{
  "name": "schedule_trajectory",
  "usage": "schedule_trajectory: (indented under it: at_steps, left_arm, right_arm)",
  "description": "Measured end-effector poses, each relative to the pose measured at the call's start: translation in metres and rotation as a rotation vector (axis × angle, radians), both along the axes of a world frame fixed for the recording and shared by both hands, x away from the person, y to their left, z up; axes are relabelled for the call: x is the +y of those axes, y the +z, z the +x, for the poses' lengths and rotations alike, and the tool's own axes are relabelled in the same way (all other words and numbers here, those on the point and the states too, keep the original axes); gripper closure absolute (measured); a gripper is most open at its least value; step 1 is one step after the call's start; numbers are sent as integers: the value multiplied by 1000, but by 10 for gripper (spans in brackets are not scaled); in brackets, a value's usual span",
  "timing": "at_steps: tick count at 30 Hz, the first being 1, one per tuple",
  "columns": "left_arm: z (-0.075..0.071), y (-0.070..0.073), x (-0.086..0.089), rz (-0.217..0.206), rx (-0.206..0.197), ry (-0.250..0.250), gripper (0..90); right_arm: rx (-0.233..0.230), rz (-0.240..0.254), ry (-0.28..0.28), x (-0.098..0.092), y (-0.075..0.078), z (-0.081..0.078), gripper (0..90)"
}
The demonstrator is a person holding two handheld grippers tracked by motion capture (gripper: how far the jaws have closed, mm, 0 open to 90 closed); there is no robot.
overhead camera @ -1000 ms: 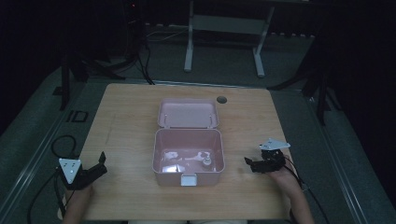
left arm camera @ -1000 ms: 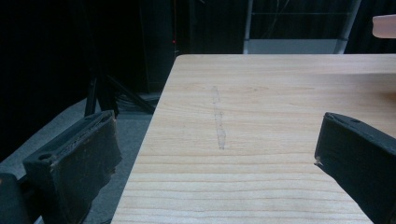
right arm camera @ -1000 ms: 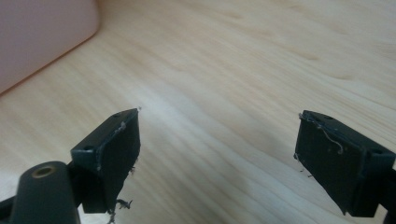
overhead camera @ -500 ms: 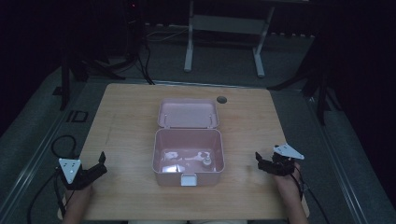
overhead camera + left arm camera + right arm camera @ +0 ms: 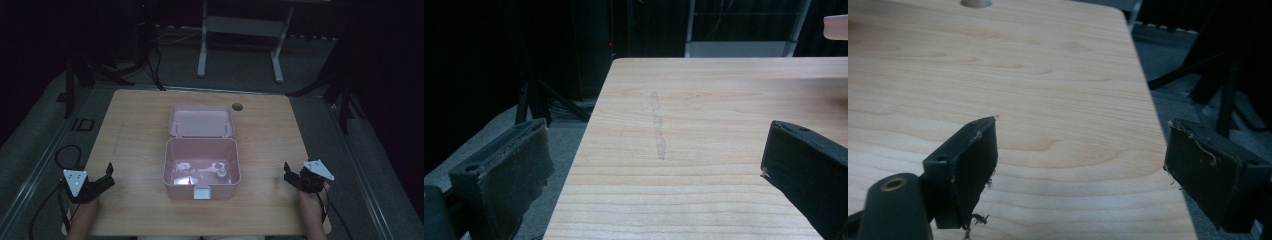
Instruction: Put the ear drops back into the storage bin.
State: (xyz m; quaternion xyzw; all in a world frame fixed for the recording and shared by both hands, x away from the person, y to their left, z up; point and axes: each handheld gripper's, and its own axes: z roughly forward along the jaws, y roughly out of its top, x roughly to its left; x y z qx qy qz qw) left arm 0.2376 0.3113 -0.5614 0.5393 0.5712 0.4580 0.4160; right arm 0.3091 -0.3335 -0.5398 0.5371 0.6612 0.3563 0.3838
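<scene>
Small pale items inside pink box (image 5: pixel 202 165), too dim to identify

Open pink box (image 5: pixel 202 167) mid-table (image 5: pixel 135 130), between two spread-jawed grippers.

Black left gripper (image 5: pixel 102 176) and right gripper (image 5: pixel 291 173), each topped by a grey three-cornered plate and trailing a black cable. Worn, frayed jaw pads. Bare forearms.
</scene>
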Motion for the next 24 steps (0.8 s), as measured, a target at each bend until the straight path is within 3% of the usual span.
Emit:
schedule_trajectory:
  at_steps: [5,10,14,19,21,24]
  left_arm:
    - [0,0,0,0,-1,-1,3]
    - [0,0,0,2,-1,-4,3]
    - [0,0,0,-1,-3,-4,3]
    - [1,0,0,-3,-2,-5,3]
    - [1,0,1,-4,-1,-4,3]
    - [1,0,0,-2,-2,-6,3]
  right_arm:
    - [-19,31,-12,-4,-3,-6,135]
    - [-67,48,-24,-9,-3,-12,135]
    - [-98,107,-3,-14,-6,-18,136]
    - [-106,81,-5,-11,-9,-18,138]
    - [-86,44,-10,-8,-11,-16,138]
    - [-82,33,-13,-7,-11,-15,138]
